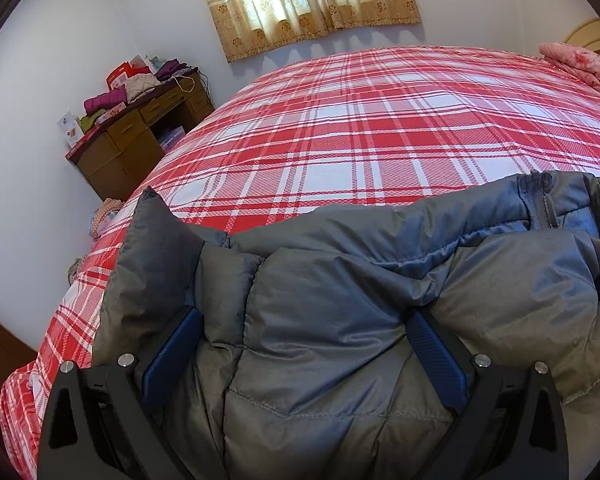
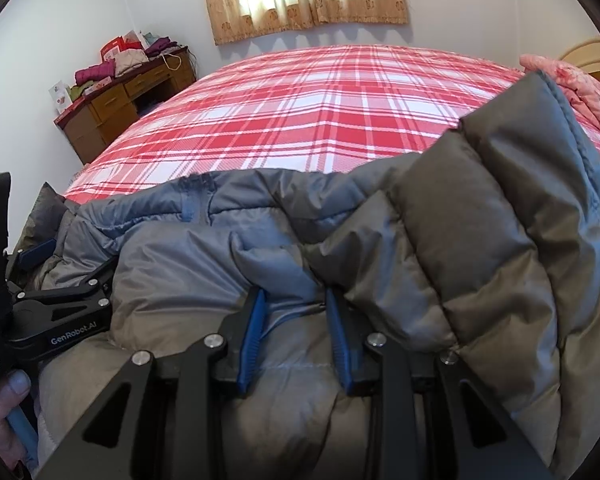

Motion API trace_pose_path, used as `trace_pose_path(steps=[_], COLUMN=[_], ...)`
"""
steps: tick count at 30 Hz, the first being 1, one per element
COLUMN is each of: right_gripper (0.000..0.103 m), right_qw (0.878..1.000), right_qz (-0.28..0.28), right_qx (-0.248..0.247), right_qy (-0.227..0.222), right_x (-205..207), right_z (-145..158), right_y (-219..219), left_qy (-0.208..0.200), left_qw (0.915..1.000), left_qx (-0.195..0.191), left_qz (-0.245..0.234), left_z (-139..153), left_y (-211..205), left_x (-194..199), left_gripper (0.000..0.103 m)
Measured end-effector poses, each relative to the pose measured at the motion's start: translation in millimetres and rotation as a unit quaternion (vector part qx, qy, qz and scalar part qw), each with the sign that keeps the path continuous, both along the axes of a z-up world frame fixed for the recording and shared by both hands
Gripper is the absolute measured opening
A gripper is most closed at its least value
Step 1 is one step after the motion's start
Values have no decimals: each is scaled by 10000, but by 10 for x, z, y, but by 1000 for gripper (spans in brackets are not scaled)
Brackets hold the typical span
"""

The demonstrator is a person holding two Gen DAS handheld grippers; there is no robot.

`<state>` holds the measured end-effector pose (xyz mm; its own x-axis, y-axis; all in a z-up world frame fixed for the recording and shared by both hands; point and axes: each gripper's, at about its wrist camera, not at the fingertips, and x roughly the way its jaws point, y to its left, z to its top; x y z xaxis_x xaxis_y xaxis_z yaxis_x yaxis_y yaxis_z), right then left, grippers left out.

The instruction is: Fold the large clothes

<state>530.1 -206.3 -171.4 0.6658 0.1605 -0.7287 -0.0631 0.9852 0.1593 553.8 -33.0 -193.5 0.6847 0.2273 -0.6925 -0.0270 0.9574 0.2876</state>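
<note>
Blue ribbed pads line both claws, and each pair has quilted jacket fabric bunched between it. The left gripper (image 1: 304,344) holds its fingers wide apart around a thick roll of the grey puffer jacket (image 1: 340,280); whether it truly pinches or merely straddles that bulk I cannot tell. The right gripper (image 2: 296,316) has its fingers much closer together, pinched on a fold of the jacket (image 2: 440,240) near the zip.

Slippery, shiny nylon over soft filling is the likely trouble: a puffy channel can squeeze flat and slide out of the pads, most probably on the left where the hold looks loose, and one side would then sag and spoil the fold. Its weight hanging from two small bites could also drag the lining free.

Outward, the jacket lies heaped at the near edge of the bed (image 1: 360,120), stitched into plump channels, with a paler blue-grey lining and a zip (image 1: 540,200) showing. Beyond is crisp red-and-white plaid sheeting, a pink quilt (image 1: 580,64) far right, a wooden desk (image 1: 140,136) far left, and patterned curtains (image 1: 312,0).
</note>
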Motion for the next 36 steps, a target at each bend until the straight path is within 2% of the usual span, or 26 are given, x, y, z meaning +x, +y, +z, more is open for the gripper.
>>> trace_pose_path(steps=[26, 30, 32, 34, 36], right_gripper=[35, 35, 39, 43, 48], right_qw=[9996, 9980, 9983, 9994, 9993], right_qz=[-23, 11, -170, -300, -197], right_qx=[-289, -600, -496, -179, -173], right_qy=[46, 178, 249, -15, -283], right_x=[39, 53, 19, -65, -116], right_z=[-41, 18, 160, 354, 505], right_y=[123, 200, 218, 257, 429], left_qy=[-16, 153, -60, -581, -920], left_qw=[9999, 9993, 9996, 9975, 9948], left_qx=[152, 353, 214, 353, 424], left_qz=[14, -38, -185, -173, -35], left_z=[-4, 172, 441, 703, 793], left_y=[-27, -47, 38, 181, 332], left_x=[11, -75, -243, -420, -491], left_gripper=[102, 102, 102, 102, 102])
